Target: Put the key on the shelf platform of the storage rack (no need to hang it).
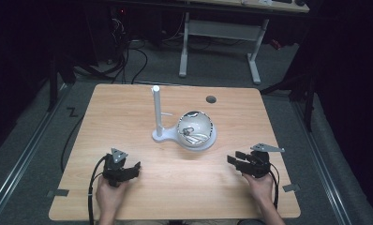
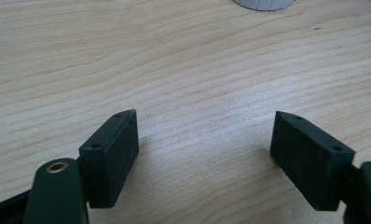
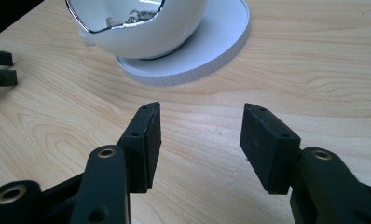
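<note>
Lower frame: left gripper (image 1: 134, 168) & right gripper (image 1: 235, 158), both w/ jaws apart, empty, on light wooden table (image 1: 128, 117); white glossy bowl (image 1: 195, 127) on round white stand at centre.

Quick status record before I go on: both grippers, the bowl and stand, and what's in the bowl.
left gripper: open, nothing between its jaws, low over the table
right gripper: open, nothing between its jaws, facing the bowl
bowl: white, tilted, on the stand's round base
stand: white upright post, left of the bowl
contents: small metal chain-like item
</note>
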Available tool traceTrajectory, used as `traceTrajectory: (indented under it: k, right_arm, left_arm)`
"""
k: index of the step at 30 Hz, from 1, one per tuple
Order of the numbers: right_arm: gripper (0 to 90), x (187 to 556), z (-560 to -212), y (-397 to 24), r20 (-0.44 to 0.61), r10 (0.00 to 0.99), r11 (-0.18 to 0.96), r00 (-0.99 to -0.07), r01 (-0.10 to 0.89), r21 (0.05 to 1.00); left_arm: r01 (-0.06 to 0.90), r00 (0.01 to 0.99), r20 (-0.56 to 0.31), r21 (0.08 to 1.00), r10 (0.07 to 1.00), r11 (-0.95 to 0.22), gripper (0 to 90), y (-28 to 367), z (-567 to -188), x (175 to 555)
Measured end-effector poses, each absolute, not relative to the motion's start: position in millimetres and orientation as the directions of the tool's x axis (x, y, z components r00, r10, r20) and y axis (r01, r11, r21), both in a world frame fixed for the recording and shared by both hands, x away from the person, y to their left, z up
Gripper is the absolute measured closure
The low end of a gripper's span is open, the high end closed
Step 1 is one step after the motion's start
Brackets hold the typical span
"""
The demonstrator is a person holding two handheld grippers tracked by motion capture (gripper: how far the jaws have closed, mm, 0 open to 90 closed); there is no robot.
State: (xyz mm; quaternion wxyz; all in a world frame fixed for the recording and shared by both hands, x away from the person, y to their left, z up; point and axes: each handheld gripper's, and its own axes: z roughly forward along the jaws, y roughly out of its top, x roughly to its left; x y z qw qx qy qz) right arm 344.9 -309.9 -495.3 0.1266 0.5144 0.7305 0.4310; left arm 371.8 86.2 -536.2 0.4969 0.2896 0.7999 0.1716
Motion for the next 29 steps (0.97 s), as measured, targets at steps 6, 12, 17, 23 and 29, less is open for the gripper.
traceTrajectory:
  k: [6,12,17,23,29]
  right_arm:
    - [48.3,344,-506,-307,0.253,0.863,0.109,-0.438,0.649,0.753]
    - [48.0,344,-514,-301,0.229,0.870,0.135,-0.436,0.658,0.741]
    - [47.6,344,-523,-295,0.140,0.892,0.200,-0.430,0.653,0.730]
    - [46.7,339,-531,-282,-0.023,0.897,0.316,-0.441,0.605,0.731]
    - [45.5,339,-531,-280,-0.021,0.895,0.318,-0.445,0.604,0.731]
  left_arm:
    - [0.293,-0.338,-0.695,0.564,0.635,0.773,23.9,86,-536,372]
    - [0.294,-0.334,-0.694,0.567,0.638,0.769,23.9,86,-537,372]
    - [0.294,-0.337,-0.695,0.563,0.635,0.773,23.8,86,-536,372]
    - [0.295,-0.333,-0.693,0.567,0.639,0.769,23.9,86,-537,372]
    - [0.296,-0.332,-0.692,0.569,0.641,0.768,24.0,86,-537,371]
